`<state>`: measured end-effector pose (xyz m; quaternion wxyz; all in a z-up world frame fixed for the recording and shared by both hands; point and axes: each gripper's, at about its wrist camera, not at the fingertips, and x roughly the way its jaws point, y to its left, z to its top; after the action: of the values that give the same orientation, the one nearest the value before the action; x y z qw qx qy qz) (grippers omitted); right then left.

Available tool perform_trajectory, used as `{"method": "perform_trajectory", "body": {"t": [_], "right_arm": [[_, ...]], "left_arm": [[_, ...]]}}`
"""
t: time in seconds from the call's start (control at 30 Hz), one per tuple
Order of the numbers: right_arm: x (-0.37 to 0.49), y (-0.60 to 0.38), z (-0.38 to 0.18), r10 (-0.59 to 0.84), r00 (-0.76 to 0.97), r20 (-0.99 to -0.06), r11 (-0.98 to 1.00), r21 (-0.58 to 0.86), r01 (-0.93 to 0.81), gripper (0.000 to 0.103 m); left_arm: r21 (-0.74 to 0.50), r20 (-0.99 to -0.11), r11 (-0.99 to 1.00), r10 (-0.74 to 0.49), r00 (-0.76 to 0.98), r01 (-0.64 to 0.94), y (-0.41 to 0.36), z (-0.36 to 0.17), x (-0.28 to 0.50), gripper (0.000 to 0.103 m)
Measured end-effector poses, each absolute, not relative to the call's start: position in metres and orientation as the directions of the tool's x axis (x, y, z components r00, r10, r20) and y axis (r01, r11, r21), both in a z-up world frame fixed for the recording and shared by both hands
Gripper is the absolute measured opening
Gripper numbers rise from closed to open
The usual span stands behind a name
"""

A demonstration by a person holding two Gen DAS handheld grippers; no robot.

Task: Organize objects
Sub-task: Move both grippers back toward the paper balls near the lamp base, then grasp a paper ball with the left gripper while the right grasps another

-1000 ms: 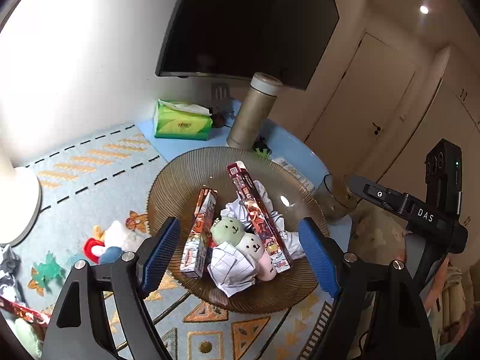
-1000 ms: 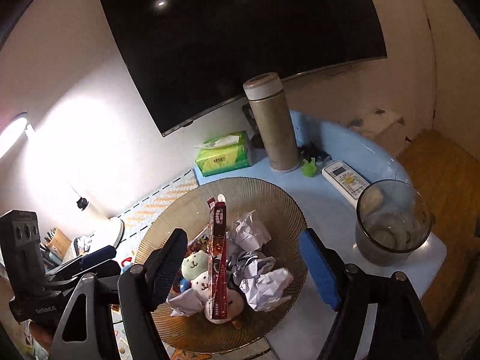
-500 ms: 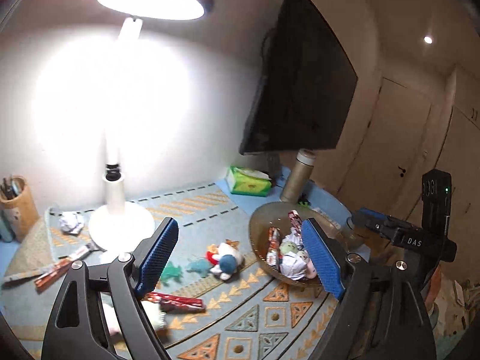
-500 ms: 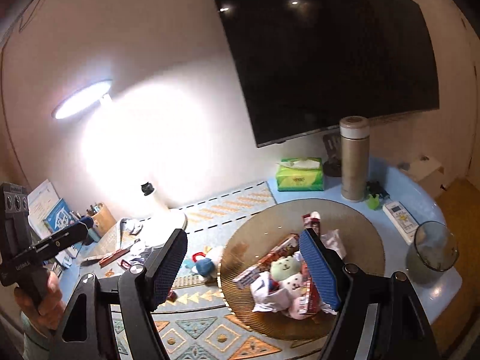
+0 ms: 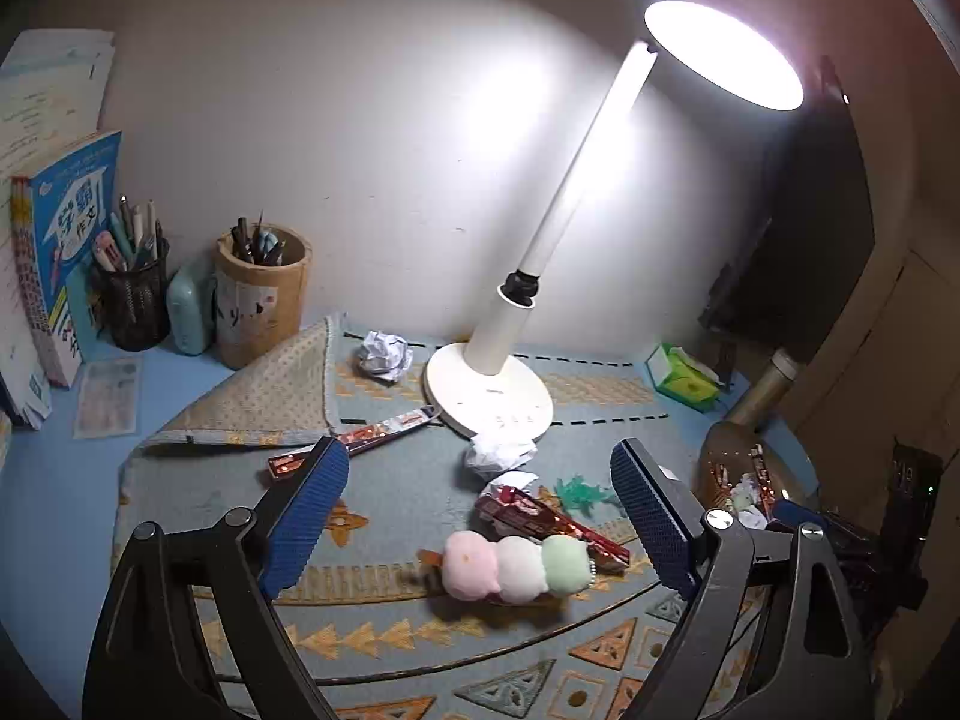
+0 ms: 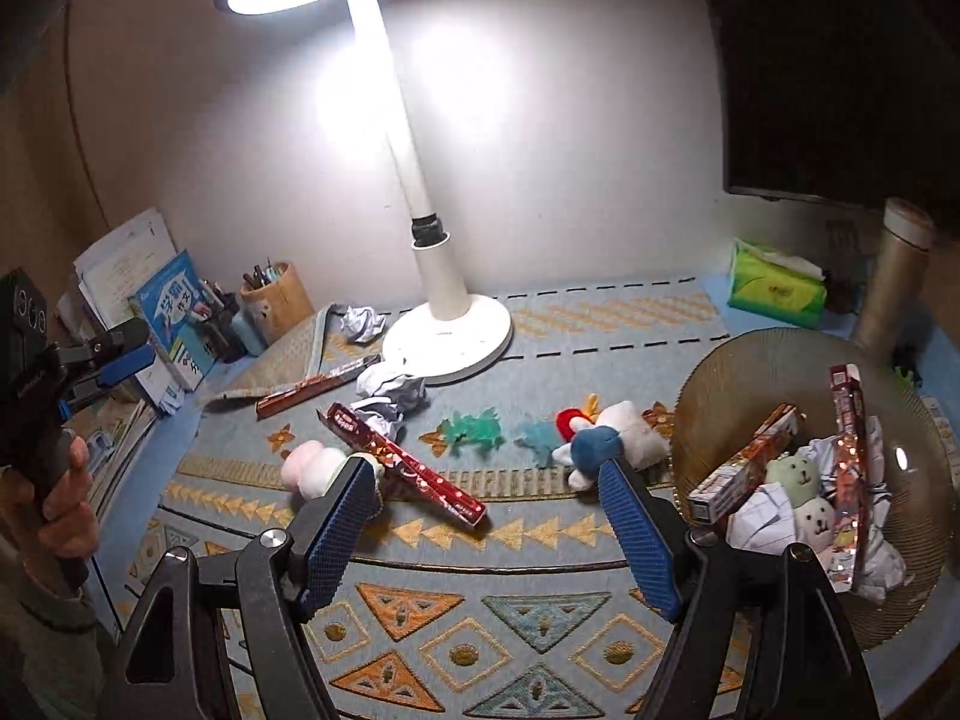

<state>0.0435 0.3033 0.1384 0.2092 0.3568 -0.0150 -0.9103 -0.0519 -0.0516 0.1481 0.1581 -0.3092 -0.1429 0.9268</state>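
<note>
While the left gripper (image 5: 480, 516) has just been opening, empty, over the dumpling plush (image 5: 519, 565) at lower centre, the right gripper (image 6: 489, 516) (likewise empty) stands apart.

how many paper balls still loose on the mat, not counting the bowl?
3. One paper ball near the folded mat corner, behind the lamp base; two more bunched in front of the base, the nearer touching the red box. Others may be hidden.

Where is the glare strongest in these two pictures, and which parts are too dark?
Left wrist view: the desk lamp head burns out white at top right; the television beside it is nearly black. Right wrist view: lamp glare at top left, television dark at top right; straight edges curve.
</note>
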Motion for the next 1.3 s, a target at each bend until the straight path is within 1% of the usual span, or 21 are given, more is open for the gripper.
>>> {"method": "perform_trajectory", "body": {"t": [0.17,0.3,0.47,0.6,0.67,0.8,0.93,1.07,1.2,1.27,1.3], "right_arm": [[0.029,0.284,0.127,-0.414,-0.618,-0.668,-0.901,0.207,0.381,0.076],[0.007,0.273,0.114,-0.44,-0.567,-0.696,-0.892,0.264,0.367,0.076],[-0.03,0.249,0.104,-0.485,-0.502,-0.716,-0.87,0.334,0.363,0.076],[-0.058,0.215,0.096,-0.494,-0.476,-0.728,-0.859,0.327,0.393,0.076],[-0.075,0.199,0.088,-0.505,-0.451,-0.736,-0.851,0.335,0.405,0.076],[-0.111,0.171,0.067,-0.544,-0.37,-0.753,-0.824,0.398,0.402,0.076],[-0.141,0.155,0.041,-0.579,-0.285,-0.764,-0.805,0.479,0.35,0.076],[-0.158,0.149,0.021,-0.628,-0.209,-0.75,-0.773,0.568,0.283,0.076],[-0.163,0.143,0.015,-0.633,-0.203,-0.747,-0.77,0.578,0.27,0.076],[-0.165,0.141,0.012,-0.633,-0.197,-0.748,-0.77,0.585,0.255,0.076],[-0.165,0.14,0.011,-0.637,-0.199,-0.745,-0.767,0.589,0.255,0.076]], "left_arm": [[-0.365,-0.597,-0.915,0.37,-0.712,-0.17,-0.056,0.114,-0.093,0.089],[-0.412,-0.643,-0.902,0.389,-0.66,-0.13,-0.055,0.09,-0.138,0.089],[-0.424,-0.66,-0.901,0.378,-0.649,-0.094,-0.052,0.078,-0.188,0.089],[-0.401,-0.68,-0.912,0.356,-0.641,-0.082,-0.05,0.067,-0.222,0.089],[-0.407,-0.689,-0.91,0.36,-0.629,-0.075,-0.05,0.058,-0.239,0.089],[-0.437,-0.706,-0.897,0.389,-0.592,-0.069,-0.048,0.039,-0.269,0.089],[-0.402,-0.729,-0.91,0.383,-0.567,-0.098,-0.035,0.025,-0.286,0.089],[-0.382,-0.74,-0.918,0.374,-0.559,-0.108,-0.026,0.015,-0.294,0.089],[-0.385,-0.733,-0.917,0.374,-0.569,-0.108,-0.024,0.011,-0.296,0.087],[-0.382,-0.729,-0.915,0.386,-0.566,-0.131,-0.021,0.011,-0.295,0.074],[-0.38,-0.727,-0.914,0.391,-0.564,-0.144,-0.018,0.011,-0.295,0.059]]}}
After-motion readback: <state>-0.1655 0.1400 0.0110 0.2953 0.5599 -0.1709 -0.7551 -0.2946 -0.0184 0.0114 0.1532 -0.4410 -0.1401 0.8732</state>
